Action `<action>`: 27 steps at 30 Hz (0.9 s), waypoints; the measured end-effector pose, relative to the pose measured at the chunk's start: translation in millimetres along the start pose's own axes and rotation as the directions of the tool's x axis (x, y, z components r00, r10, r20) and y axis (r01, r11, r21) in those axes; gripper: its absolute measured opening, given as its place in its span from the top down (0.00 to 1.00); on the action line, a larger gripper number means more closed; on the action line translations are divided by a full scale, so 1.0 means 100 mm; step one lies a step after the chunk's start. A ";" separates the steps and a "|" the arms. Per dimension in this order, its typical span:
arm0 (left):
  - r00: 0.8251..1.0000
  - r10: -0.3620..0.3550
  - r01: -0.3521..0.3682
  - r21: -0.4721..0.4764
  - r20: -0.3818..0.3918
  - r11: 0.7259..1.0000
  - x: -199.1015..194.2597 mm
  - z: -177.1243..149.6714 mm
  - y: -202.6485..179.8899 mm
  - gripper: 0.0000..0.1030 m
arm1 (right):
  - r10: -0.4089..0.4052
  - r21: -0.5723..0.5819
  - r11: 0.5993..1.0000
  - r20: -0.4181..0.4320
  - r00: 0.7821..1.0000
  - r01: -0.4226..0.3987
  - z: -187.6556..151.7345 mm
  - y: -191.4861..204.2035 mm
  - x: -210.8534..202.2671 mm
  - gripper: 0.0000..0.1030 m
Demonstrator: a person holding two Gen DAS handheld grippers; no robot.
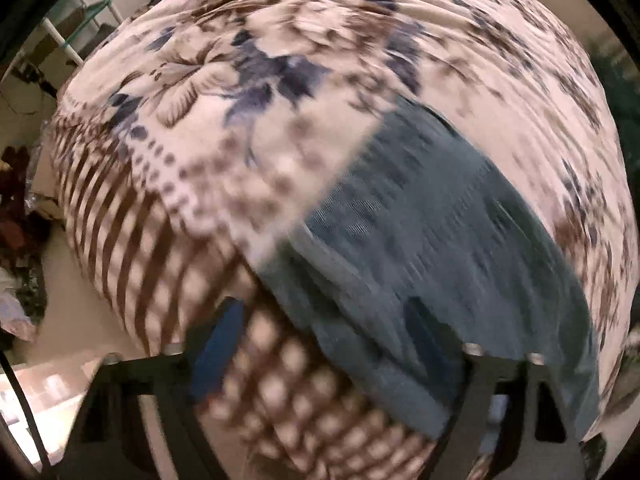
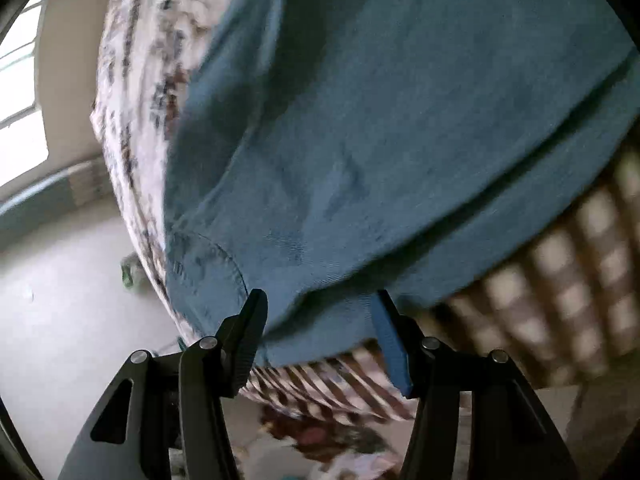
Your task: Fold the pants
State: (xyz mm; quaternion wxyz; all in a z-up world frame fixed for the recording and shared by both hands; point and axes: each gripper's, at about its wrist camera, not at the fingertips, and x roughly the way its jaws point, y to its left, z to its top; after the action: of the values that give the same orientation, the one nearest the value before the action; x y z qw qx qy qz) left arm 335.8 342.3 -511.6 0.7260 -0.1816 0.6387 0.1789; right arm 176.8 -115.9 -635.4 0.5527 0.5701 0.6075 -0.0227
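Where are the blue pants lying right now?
The blue pants lie spread on the floral bedspread, near its checked border, right of centre in the left wrist view.

The pants (image 2: pixel 360 128) are blue-green woven cloth, matt, with a fine twill grain and a stitched curved seam at seven o'clock in the right wrist view. Under them the bedcover (image 1: pixel 248 92) is soft matt cloth, ribbed or quilted at twelve o'clock, printed with flowers, stripes and checks. The right gripper (image 2: pixel 320 340) is matt black plastic with bright metal pins; one finger (image 2: pixel 248 344) has a ribbed black pad, the other a smooth blue pad. The left gripper (image 1: pixel 324 332) looks alike, blurred. The floor (image 2: pixel 60 300) is pale and smooth.
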 end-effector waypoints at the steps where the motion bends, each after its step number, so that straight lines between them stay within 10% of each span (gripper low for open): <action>1: 1.000 -0.013 0.013 -0.008 -0.015 1.000 0.09 0.09 0.06 0.32 | 0.004 0.028 1.000 0.001 1.000 -0.004 0.00 -0.01 0.08 0.45; 5: 0.992 -0.084 0.079 -0.060 -0.097 0.995 0.41 0.24 0.19 0.30 | 0.029 0.123 0.992 0.061 0.998 -0.036 0.04 -0.09 0.26 0.49; 8: 0.987 -0.125 0.117 -0.082 -0.103 0.990 0.56 0.24 0.25 0.29 | 0.013 0.136 0.990 0.123 0.992 -0.030 0.07 -0.04 0.26 0.87; 10: 0.989 -0.133 0.129 -0.058 -0.062 0.990 0.53 0.19 0.23 0.42 | -0.018 0.126 0.992 0.146 0.989 0.000 0.04 0.03 0.27 0.92; 12: 0.991 -0.130 0.130 0.019 -0.013 0.991 0.44 0.13 0.11 0.67 | -0.061 0.080 0.996 0.170 0.984 0.048 0.00 0.18 0.25 0.94; 15: 0.994 -0.107 0.103 0.085 0.039 0.991 0.30 0.01 0.00 0.75 | -0.084 0.027 0.996 0.190 0.978 0.080 -0.08 0.36 0.22 0.94; 27: 0.996 -0.093 0.093 0.055 0.004 0.994 0.19 -0.06 0.32 0.79 | -0.153 -0.068 0.984 0.149 0.977 0.165 -0.46 0.27 -0.07 0.95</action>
State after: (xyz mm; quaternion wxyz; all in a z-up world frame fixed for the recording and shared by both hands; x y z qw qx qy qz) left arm 317.0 368.2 -532.4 0.7402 -0.1907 0.6320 0.1281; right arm 164.3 -80.5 -596.7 0.6138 0.4938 0.6103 -0.0833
